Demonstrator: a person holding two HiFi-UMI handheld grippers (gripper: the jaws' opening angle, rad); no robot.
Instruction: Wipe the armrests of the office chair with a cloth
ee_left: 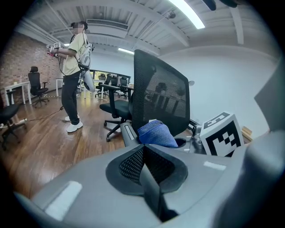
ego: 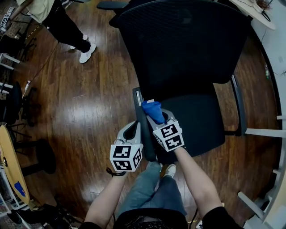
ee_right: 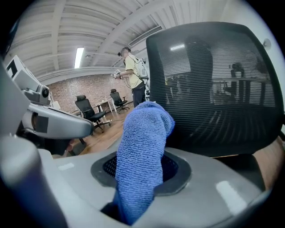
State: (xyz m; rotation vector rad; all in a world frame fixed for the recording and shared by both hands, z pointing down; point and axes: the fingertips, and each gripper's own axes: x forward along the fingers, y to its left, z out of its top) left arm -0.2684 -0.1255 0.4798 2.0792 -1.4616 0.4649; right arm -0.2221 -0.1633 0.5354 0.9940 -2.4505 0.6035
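**Black office chair (ego: 187, 53), cloth (ego: 154, 111) at its armrest (ego: 140, 106)**

We see the chair on a wooden floor (ego: 89, 112). Our left claw (ego: 132, 129) is clenched on nothing, beside the armrest. Our right claw (ego: 157, 117) grips the blue cloth, bunched upright at the armrest's inner side.

Open-plan office: black mesh-back swivel chair (ego: 183, 49), more black wheeled chairs (ee_left: 113, 109) by white desks (ee_left: 13, 89), glossy wood plank floor (ego: 89, 112), red brick wall (ee_left: 18, 58), ceiling strip lights (ee_left: 187, 13).
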